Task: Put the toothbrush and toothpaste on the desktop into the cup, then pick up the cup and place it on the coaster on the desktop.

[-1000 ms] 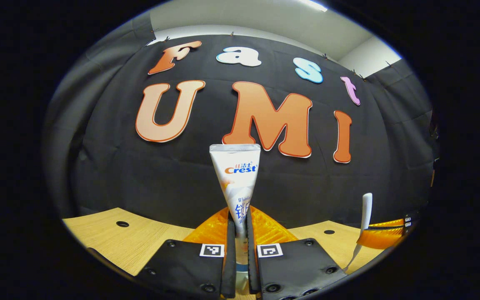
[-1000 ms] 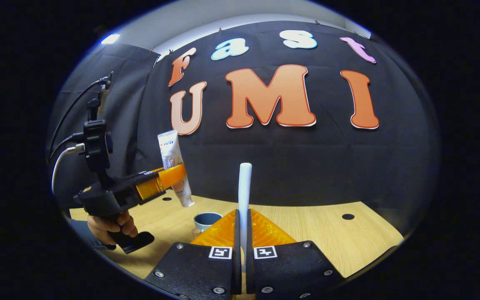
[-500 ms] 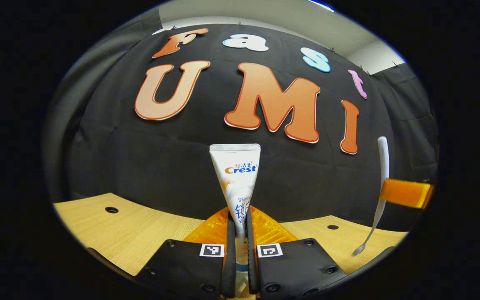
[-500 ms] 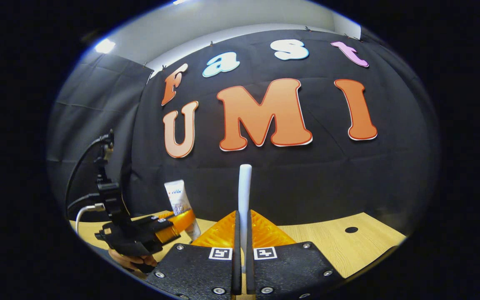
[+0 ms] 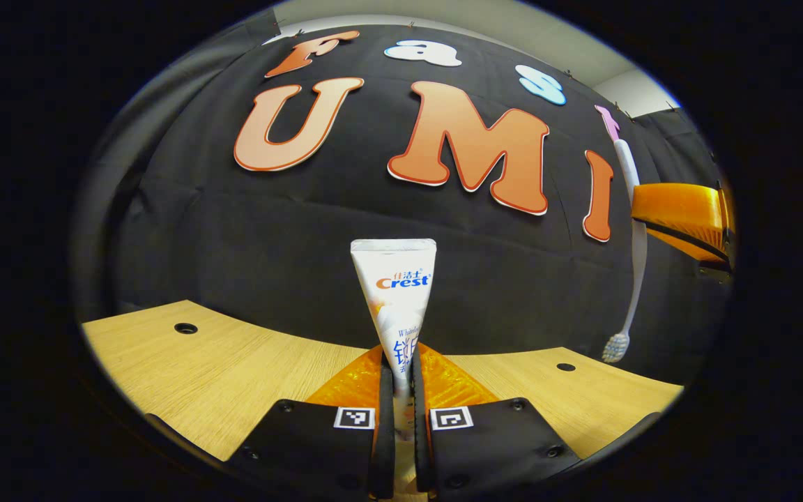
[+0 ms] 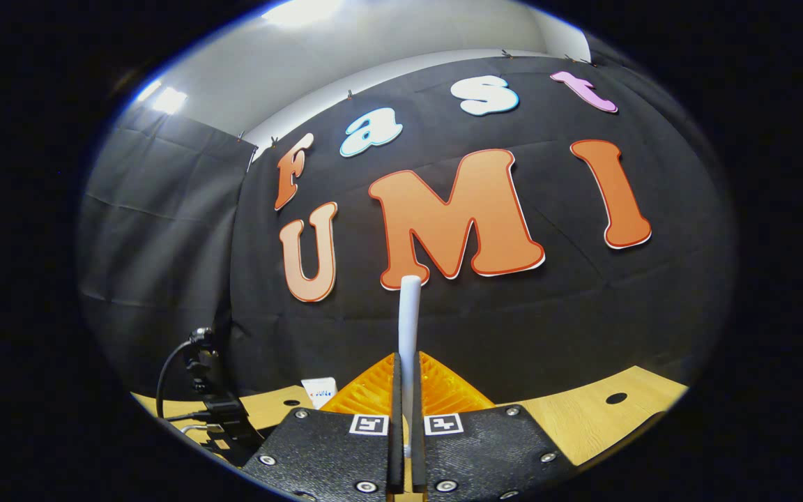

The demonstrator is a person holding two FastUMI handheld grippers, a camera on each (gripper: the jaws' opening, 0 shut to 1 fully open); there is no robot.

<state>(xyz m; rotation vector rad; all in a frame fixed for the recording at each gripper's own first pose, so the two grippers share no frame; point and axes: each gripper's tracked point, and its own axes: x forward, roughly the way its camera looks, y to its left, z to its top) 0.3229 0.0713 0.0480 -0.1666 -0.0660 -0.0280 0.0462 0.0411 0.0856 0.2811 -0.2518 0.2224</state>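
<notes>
In the left gripper view my left gripper (image 5: pixel 401 380) is shut on a white toothpaste tube (image 5: pixel 396 293) that stands upright, crimped end up, above the wooden desktop (image 5: pixel 234 369). At the right of that view a white toothbrush (image 5: pixel 633 237) hangs high with its bristles down, held by my right gripper (image 5: pixel 680 213). In the right gripper view my right gripper (image 6: pixel 406 376) is shut on the toothbrush handle (image 6: pixel 409 314), which points straight up. The top of the toothpaste tube (image 6: pixel 320 392) and the body of the left gripper (image 6: pixel 217 411) show low at the left.
The desktop (image 6: pixel 603 411) has small round holes (image 5: pixel 185 328) near its back corners. The black cloth wall (image 5: pixel 269 237) rises close behind the desk. A black cable (image 6: pixel 171 369) loops up from the left gripper.
My right gripper has risen with the toothbrush, which now hangs well above the desk. The left gripper has sunk lower in the right gripper view, and the blue cup has dropped out of sight.
</notes>
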